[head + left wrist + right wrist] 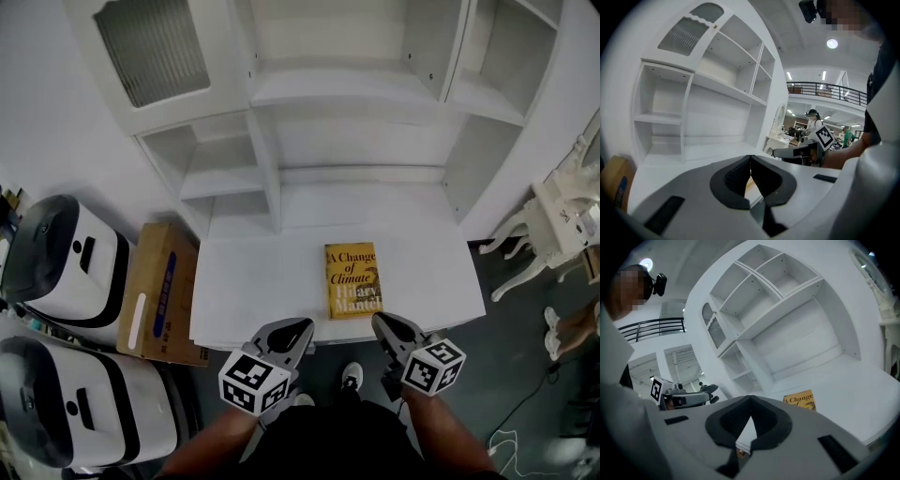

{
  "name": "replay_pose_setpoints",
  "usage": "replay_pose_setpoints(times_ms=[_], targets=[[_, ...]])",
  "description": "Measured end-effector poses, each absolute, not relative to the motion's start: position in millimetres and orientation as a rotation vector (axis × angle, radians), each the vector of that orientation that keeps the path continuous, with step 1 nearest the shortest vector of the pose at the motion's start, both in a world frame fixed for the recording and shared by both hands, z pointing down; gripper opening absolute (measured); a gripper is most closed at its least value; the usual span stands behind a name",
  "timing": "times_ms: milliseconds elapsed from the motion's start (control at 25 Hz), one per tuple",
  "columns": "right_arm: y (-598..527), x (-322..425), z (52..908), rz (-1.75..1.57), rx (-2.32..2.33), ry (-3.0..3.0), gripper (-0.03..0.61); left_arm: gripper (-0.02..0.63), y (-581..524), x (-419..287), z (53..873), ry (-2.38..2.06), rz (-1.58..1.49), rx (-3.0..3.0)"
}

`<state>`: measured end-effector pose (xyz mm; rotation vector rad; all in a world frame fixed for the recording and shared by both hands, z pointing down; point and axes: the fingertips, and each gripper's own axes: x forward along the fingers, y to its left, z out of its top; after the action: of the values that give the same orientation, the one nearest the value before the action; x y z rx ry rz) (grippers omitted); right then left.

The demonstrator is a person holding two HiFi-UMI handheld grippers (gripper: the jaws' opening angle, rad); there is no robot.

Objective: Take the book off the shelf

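Book flat, cover up, long axis toward shelves, title end farthest

Head view: from above, steeply down onto the shelf unit.
Gripper views: low, close in front, facing it (from opposite sides).
Shared: the shelf unit, in all three.

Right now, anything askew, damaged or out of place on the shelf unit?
Nothing stands out. The yellow rectangular book lies flat, cover up, on the white shelf unit's broad ledge. The left gripper and right gripper sit at its front edge, jaws together, empty.
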<state>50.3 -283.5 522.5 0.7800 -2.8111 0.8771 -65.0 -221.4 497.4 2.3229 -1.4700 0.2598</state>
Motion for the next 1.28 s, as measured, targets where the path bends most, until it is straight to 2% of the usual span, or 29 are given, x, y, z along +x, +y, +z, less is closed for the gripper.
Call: replay_pose_setpoints(times_ms=[480, 920, 1280], targets=[[-225, 70, 517, 0.812, 0.941, -2.787, 0.028, 0.011, -172, -60, 503, -1.394, 0.299, 2.402], [-235, 85, 509, 0.767, 0.841, -2.794, 0.028, 0.011, -178, -54, 508, -1.527, 0.346, 2.34], [-250, 108, 509, 0.722, 0.765, -2.798, 0.028, 0.011, -190, -18, 507, -1.574, 0.315, 2.298]])
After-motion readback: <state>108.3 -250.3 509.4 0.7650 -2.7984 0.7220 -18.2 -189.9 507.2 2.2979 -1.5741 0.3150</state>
